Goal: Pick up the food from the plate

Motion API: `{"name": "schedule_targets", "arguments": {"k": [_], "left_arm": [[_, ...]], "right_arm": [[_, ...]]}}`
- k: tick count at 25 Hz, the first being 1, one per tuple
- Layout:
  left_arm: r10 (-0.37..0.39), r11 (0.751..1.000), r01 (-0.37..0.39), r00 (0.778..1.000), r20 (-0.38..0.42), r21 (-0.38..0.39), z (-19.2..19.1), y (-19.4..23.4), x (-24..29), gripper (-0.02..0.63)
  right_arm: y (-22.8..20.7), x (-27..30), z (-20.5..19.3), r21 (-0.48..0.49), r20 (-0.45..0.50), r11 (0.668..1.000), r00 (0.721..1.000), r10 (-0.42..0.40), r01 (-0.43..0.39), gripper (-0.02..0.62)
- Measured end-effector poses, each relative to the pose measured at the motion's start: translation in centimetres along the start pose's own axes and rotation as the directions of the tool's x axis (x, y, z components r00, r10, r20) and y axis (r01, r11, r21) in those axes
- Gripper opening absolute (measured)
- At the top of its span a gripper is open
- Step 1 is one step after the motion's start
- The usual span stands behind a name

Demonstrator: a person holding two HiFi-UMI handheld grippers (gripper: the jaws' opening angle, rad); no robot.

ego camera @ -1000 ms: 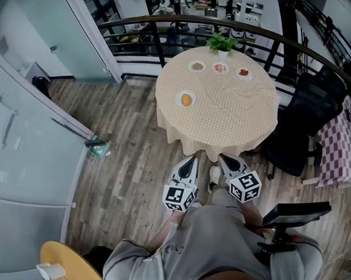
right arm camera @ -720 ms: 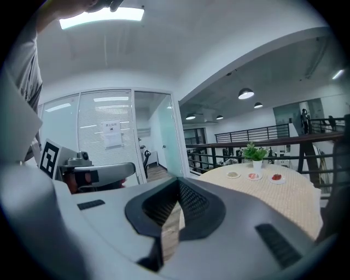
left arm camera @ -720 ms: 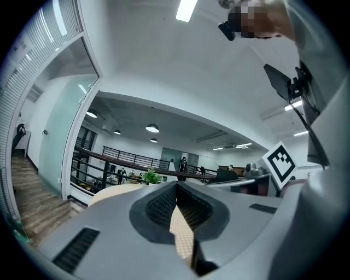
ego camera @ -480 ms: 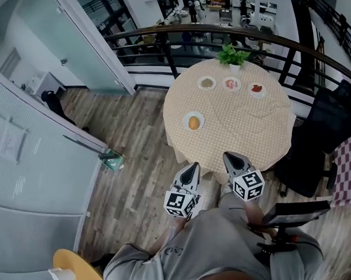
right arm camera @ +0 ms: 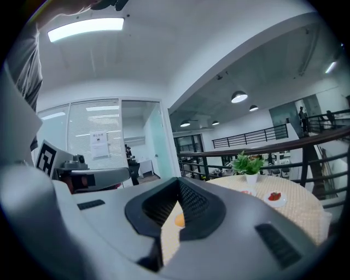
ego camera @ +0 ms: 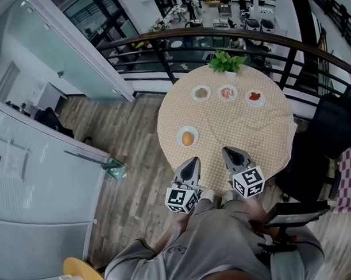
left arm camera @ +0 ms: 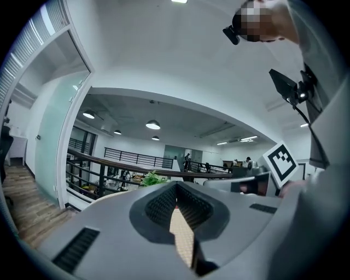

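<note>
Just ahead of my left gripper [ego camera: 193, 161], the orange food [ego camera: 187, 138] sits on a small plate [ego camera: 180, 131]; this gripper and my right gripper [ego camera: 227, 151] are both closed and empty. It looks light, rounded and perhaps soft, so I'd pinch its sides gently. Only the right gripper view catches it past the jaws; the left gripper view shows just tablecloth [left arm camera: 183, 240].

A round counter [ego camera: 235, 131] stands on a wood-plank floor [ego camera: 136, 166], draped in a beige checked cloth [ego camera: 267, 142] that hangs over its edge all round. Four small white plates lie on the cloth. A lone plate [ego camera: 187, 137] sits toward the near left (something orange-yellow on it). The other three form a row at the far side: left plate [ego camera: 202, 93], middle plate [ego camera: 228, 93], right plate [ego camera: 255, 97]. A potted plant [ego camera: 228, 62] stands at the far edge, just behind that row.
</note>
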State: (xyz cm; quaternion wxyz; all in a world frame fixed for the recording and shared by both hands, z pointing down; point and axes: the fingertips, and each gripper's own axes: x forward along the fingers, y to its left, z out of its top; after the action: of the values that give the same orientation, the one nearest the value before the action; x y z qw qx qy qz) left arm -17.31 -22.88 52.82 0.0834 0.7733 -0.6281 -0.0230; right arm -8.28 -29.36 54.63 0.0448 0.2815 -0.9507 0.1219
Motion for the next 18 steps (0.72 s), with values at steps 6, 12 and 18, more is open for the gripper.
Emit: {"name": "schedule_targets", "arguments": {"k": [6, 12, 18], "left_arm": [[-0.063, 0.997, 0.063, 0.998, 0.008, 0.045, 2.1, -0.8, 3.7, 0.002], [-0.066, 0.997, 0.062, 0.995, 0.072, 0.054, 5.6, -0.1, 5.6, 0.002], [-0.130, 0.990, 0.123, 0.986, 0.108, 0.072, 6.9, 0.3, 6.0, 0.002]], "right_arm": [[-2.4, 0.8, 2.0, -0.020, 0.022, 1.000, 1.000, -0.003, 0.003, 0.005], [-5.0, -0.9, 5.2, -0.011, 0.090, 0.994, 0.990, -0.106, 0.108, 0.005], [-6.6, -2.5, 5.9, -0.009, 0.106, 0.977, 0.971, -0.213, 0.215, 0.006]]}}
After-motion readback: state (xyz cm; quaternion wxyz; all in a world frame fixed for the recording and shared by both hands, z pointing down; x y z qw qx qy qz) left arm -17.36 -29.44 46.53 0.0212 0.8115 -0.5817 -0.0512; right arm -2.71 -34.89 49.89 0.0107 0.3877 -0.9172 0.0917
